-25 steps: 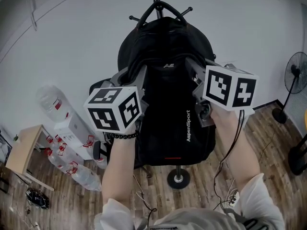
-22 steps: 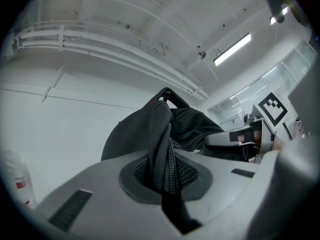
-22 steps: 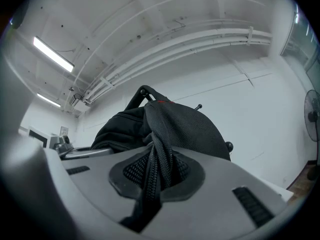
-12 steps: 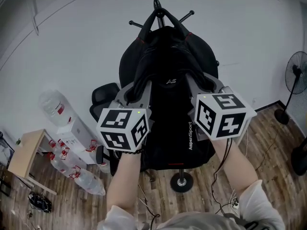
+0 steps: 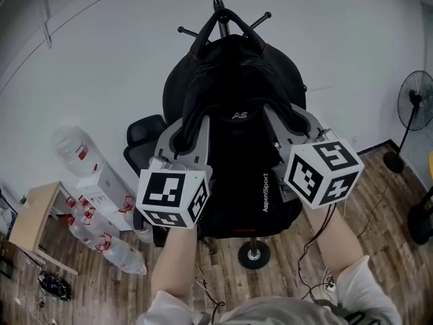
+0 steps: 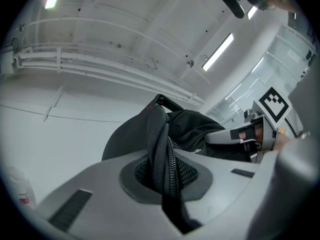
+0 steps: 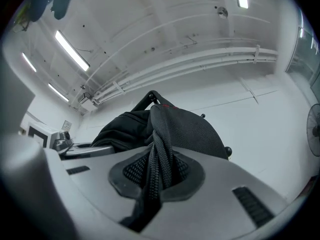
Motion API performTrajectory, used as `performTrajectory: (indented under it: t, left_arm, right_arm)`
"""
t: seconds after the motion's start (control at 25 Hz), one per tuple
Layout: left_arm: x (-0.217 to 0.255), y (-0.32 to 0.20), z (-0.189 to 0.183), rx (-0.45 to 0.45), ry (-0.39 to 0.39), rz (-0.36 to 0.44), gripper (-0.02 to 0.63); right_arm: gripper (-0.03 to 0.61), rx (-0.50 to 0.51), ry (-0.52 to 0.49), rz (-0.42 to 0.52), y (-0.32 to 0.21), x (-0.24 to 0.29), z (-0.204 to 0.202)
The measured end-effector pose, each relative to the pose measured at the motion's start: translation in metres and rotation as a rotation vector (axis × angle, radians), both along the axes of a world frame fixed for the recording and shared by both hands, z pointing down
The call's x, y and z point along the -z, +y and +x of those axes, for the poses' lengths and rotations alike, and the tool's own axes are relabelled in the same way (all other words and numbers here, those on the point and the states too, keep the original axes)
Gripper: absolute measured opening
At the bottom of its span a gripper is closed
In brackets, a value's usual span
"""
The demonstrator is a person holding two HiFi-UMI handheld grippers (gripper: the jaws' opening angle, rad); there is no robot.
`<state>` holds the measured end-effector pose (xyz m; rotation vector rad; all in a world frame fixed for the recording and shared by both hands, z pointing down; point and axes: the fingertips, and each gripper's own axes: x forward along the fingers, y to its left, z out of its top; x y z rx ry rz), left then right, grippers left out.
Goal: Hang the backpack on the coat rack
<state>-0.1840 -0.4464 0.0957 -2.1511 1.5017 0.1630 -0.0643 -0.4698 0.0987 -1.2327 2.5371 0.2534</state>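
Left gripper (image 5: pixel 184 137) and right gripper (image 5: pixel 291 122) each clamp a strap (image 6: pixel 162 154) of the backpack (image 5: pixel 237 154) at the coat rack (image 5: pixel 220 9).
The pinch shows only in the gripper views, the rack base (image 5: pixel 254 254) only at the head view's bottom centre; both grippers sit lower in the frame than a second ago.

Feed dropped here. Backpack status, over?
Left gripper, right gripper shut on shoulder straps. Backpack up against coat rack, handle at its top pegs. Nothing blocking.
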Motion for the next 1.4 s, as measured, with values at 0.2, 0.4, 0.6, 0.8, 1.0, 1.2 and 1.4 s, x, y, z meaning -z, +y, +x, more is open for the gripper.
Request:
performTrajectory:
  t: [0.2,0.4,0.6,0.8,1.0,1.2,1.4]
  left_arm:
    - [-0.005,0.007,0.001,-0.024,0.032,-0.061,0.026]
    - [-0.011,0.006,0.004,-0.037,0.024,-0.084,0.039]
    - [-0.016,0.002,0.004,-0.027,0.006,-0.06,0.085]
    - [-0.034,0.009,0.0,-0.007,-0.037,-0.011,0.196]
    - [-0.045,0.015,-0.003,-0.016,-0.047,0.003,0.196]
    - [-0.059,0.026,-0.007,0.013,-0.074,0.05,0.196]
    - [-0.071,0.037,-0.018,0.004,-0.024,0.049,0.196]
  right_arm:
    - [0.044,-0.002,0.009,-0.018,0.01,-0.004,0.002]
    - [0.046,-0.06,0.081,-0.007,0.012,-0.011,0.001]
    - [0.055,-0.118,0.121,0.04,0.011,-0.016,-0.002]
    - [0.087,-0.14,0.126,0.099,0.019,-0.026,-0.001]
    - [0.095,-0.167,0.112,0.125,0.023,-0.035,0.003]
    - [0.097,-0.198,0.114,0.136,0.025,-0.052,0.01]
    - [0.097,-0.244,0.115,0.146,0.029,-0.065,0.015]
